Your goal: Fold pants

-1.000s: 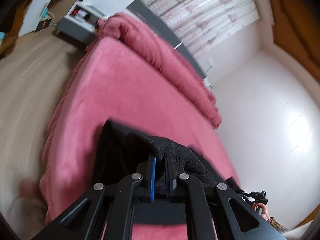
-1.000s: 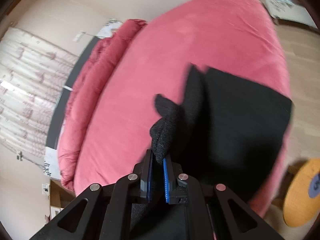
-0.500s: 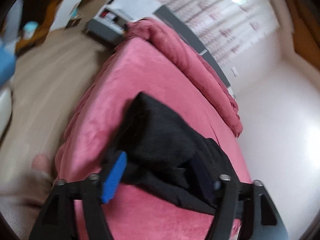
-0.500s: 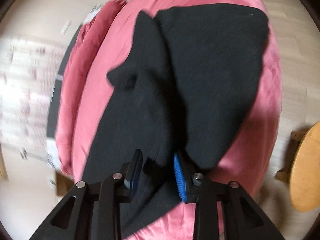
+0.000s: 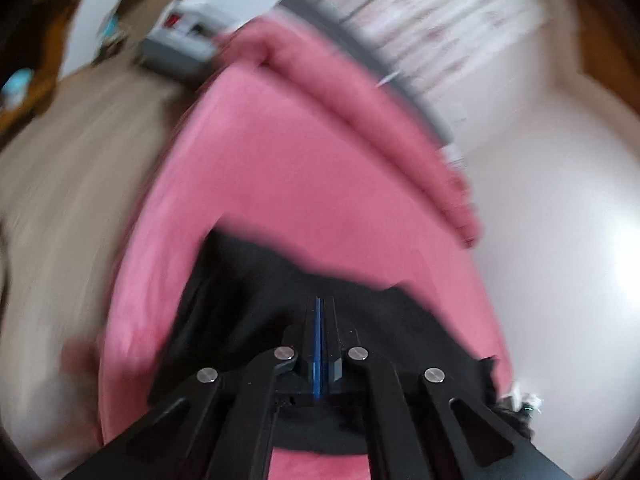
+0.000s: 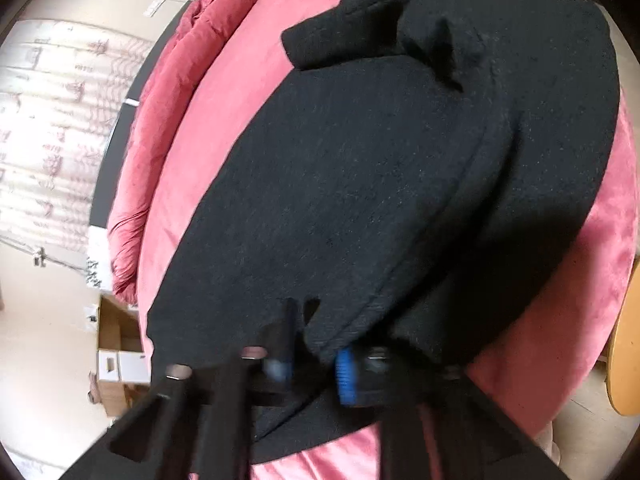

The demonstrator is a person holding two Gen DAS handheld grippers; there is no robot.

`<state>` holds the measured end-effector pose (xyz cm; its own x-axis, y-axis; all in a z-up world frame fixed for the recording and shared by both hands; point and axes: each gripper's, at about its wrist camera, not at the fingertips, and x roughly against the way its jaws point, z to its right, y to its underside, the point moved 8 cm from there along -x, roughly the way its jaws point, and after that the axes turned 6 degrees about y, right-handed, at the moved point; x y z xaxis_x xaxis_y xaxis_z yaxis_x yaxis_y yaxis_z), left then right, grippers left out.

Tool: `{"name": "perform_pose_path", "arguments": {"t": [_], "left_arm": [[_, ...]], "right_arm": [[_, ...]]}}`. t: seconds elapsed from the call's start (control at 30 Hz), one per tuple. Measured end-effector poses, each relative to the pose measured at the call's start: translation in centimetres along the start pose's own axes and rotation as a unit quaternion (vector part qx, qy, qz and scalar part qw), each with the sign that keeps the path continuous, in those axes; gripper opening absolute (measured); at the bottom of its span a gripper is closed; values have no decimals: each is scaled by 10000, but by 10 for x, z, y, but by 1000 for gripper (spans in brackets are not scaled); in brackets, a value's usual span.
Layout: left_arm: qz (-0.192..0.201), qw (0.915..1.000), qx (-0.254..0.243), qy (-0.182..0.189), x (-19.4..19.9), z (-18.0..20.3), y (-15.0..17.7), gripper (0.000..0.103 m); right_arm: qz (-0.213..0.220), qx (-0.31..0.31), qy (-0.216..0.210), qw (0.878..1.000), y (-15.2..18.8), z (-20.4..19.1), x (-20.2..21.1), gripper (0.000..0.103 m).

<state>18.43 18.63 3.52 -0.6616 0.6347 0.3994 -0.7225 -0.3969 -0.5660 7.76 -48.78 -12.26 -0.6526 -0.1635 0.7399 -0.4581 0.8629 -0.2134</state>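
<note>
The black pants [image 6: 380, 168] lie folded over on the pink bed [image 6: 224, 92], with a loose flap sticking up at the far end. In the left wrist view the pants [image 5: 256, 304] lie just under and ahead of my left gripper [image 5: 319, 312], whose blue pads are pressed together with nothing visible between them. My right gripper [image 6: 312, 344] is open, its blue pads apart at the near folded edge of the pants; the view is blurred there.
A rolled pink duvet [image 5: 360, 92] runs along the far side of the bed. A grey cabinet [image 5: 176, 48] stands on the wooden floor beyond the bed. Cardboard boxes [image 6: 120, 352] sit by the wall. A round wooden table [image 6: 624, 360] is at the right.
Both grippers let go of the pants, which dropped folded onto the bed. My left gripper opened wide, then shut empty. My right gripper opened and stays open near the fold.
</note>
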Motion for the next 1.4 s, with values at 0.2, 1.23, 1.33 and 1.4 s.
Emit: {"name": "perform_pose_path", "arguments": {"t": [0.2,1.23,1.33,1.4], "left_arm": [[347,9987,-372,49,43,9,-17,2],[-649,9926,-170,-1015,33,-84,92,0],[-264,9961,-480,-691,33,-42,77,0],[-37,9934,-960,-621,30,-6,66,12]], "right_arm": [[243,-428,-100,9987,13,17,0,10],[907,-1354,-1503,9751,42,46,0,19],[936,-1344,-1469,9755,44,46,1,19],[967,-1293,-1405,9768,43,43,2,19]]}}
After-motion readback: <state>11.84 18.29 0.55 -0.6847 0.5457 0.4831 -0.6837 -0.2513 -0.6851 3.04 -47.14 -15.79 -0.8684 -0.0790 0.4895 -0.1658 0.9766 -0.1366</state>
